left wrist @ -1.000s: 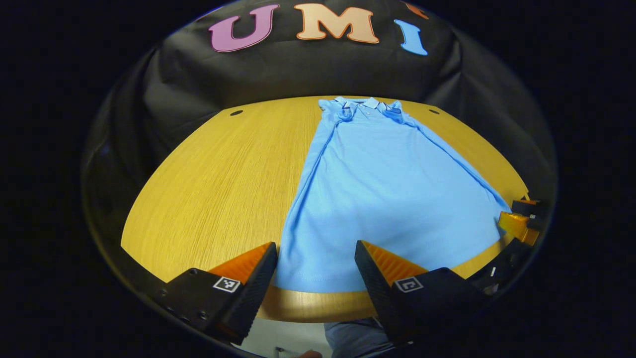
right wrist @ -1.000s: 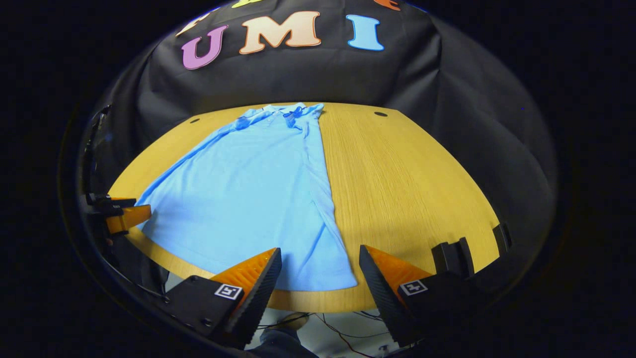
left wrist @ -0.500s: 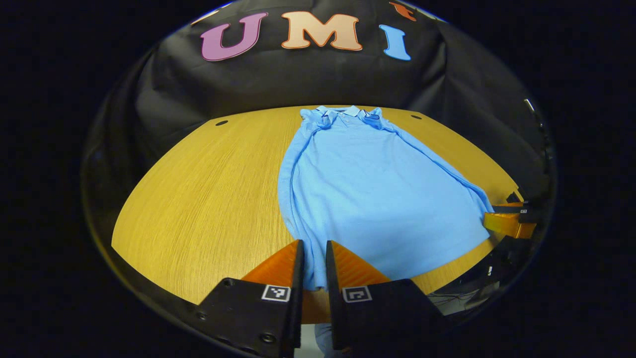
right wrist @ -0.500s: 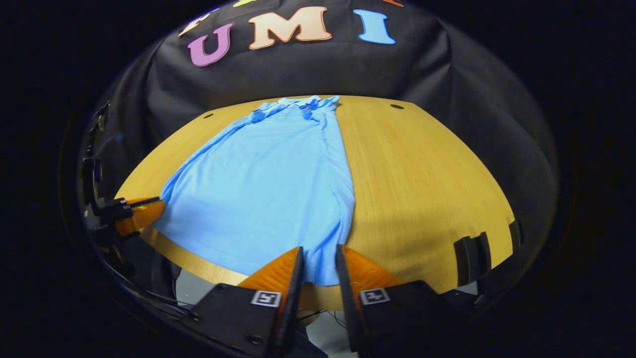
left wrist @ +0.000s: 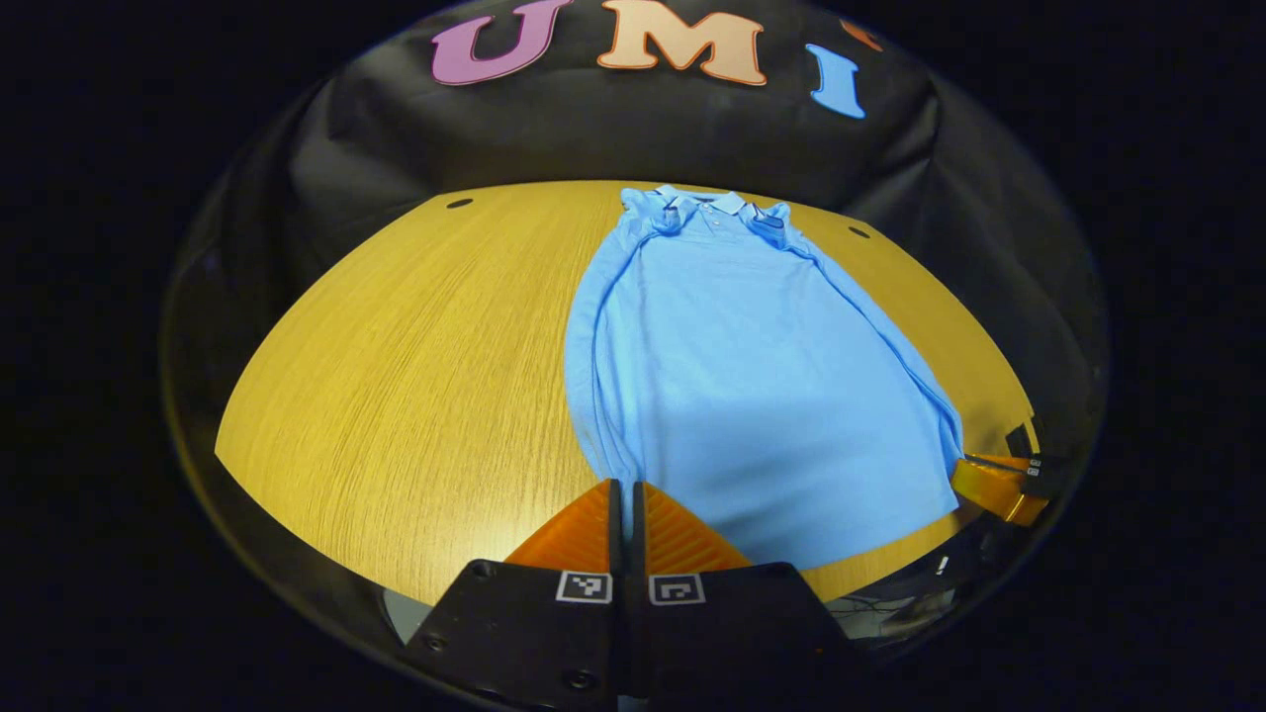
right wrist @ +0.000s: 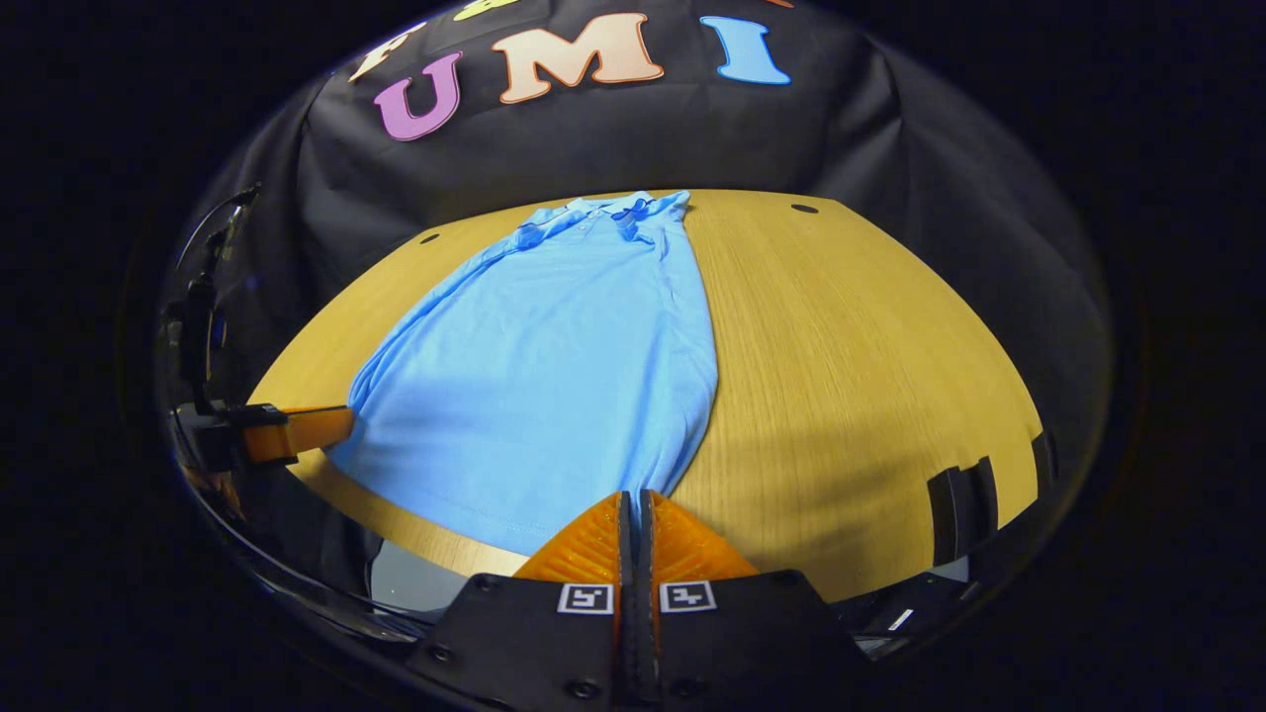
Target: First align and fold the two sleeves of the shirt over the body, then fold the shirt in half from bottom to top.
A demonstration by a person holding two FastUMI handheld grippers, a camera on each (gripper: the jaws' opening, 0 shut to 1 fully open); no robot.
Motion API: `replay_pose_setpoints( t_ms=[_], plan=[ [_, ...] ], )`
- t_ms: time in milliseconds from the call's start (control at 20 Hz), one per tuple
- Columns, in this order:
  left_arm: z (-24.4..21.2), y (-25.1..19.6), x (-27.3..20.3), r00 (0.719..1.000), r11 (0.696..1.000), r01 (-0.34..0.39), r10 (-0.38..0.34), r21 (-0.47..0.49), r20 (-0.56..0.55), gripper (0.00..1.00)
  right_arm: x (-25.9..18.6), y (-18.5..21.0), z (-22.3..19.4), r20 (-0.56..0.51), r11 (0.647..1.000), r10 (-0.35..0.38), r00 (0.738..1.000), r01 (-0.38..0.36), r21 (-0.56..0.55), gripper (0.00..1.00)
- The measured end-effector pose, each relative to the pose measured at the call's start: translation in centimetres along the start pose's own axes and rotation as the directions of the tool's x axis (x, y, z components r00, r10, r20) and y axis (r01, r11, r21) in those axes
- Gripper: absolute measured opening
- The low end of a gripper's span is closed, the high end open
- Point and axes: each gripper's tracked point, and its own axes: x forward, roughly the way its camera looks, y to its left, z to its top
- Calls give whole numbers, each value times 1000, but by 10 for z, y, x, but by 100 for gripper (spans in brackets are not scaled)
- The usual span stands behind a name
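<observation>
My left claw (left wrist: 623, 487) and right claw (right wrist: 636, 497) are each pinched tight on a near hem corner of the shirt (left wrist: 752, 366), which lies flat on the surface (left wrist: 415, 366), long axis running straight away from me to the collar (left wrist: 704, 203)

Shirt (left wrist: 752, 376) flat on table (left wrist: 415, 376)
</observation>
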Motion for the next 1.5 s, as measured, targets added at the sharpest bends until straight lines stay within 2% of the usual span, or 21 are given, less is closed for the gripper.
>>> replay_pose_setpoints(
  t_ms=[250, 750, 900, 1000, 1500],
  plan=[
    [28, 5, -10, 1000, 999, 16, -15, -36, 20, 0, -12, -3, 41, 61, 999, 27, 998, -29, 25, 3],
    [120, 1, -5, 992, 997, 71, -68, -25, 109, 0, -1, 9, 153, 201, 998, 35, 979, -43, 39, 3],
    [148, -3, 3, 986, 994, 111, -107, -24, 125, 0, 9, 10, 188, 233, 998, 18, 972, -29, 46, 0],
    [165, 0, 10, 984, 992, 126, -121, -29, 129, 0, 14, 14, 213, 257, 997, 12, 966, -32, 73, 3],
    [285, 12, 60, 968, 991, 134, -133, 11, 213, 0, 71, 12, 319, 342, 994, -40, 939, 3, 108, 2]
  ],
)
